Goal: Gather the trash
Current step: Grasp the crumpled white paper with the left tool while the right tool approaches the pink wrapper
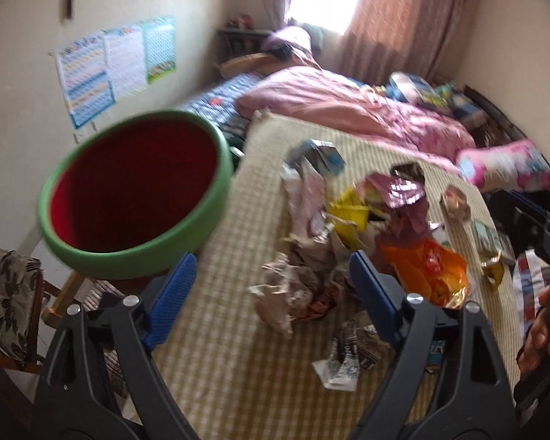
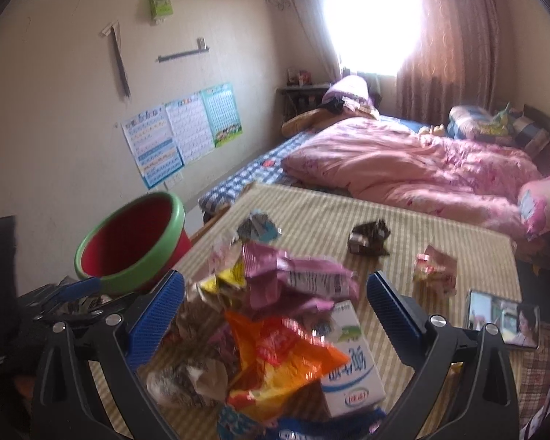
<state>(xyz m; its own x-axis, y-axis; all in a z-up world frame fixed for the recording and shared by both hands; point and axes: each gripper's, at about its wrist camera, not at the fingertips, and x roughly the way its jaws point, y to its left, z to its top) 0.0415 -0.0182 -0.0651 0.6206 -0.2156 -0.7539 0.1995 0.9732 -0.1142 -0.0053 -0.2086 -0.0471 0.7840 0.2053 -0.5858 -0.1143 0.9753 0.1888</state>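
- Far left: your trash bin [image 1: 135, 198], red inside with a green rim, sits off the left edge of the striped mat [image 1: 216, 359]. Nothing visible inside it from the left wrist view.
- Wall behind it: three charts [image 2: 183, 135] taped up, print too small to read.
- Your left gripper [image 1: 267, 293]: jaws spread, blue pads clear of everything. Crumpled brown paper [image 1: 293, 286] lies on the mat between and ahead of them, not pinched.
- Mid mat: the trash pile. Yellow wrapper [image 1: 348, 212], purple foil wrapper [image 1: 403, 198], orange snack bag [image 1: 429, 271]; writing on all three blurred.
- Your right gripper [image 2: 275, 308]: jaws also wide apart, pads not pressing anything. The pile sits between them in the right wrist view.
- White milk carton [image 2: 352, 363] in that pile, seen upside down, with Chinese characters and an oval logo; can't read them reliably.
- Right of pile: loose dark wrapper [image 2: 368, 240] and pink-yellow wrapper [image 2: 434, 269], each apart from the heap.
- Far right: phone [image 2: 502, 319] flat on the mat, screen lit.
- Behind: bed with pink quilt [image 2: 403, 165].
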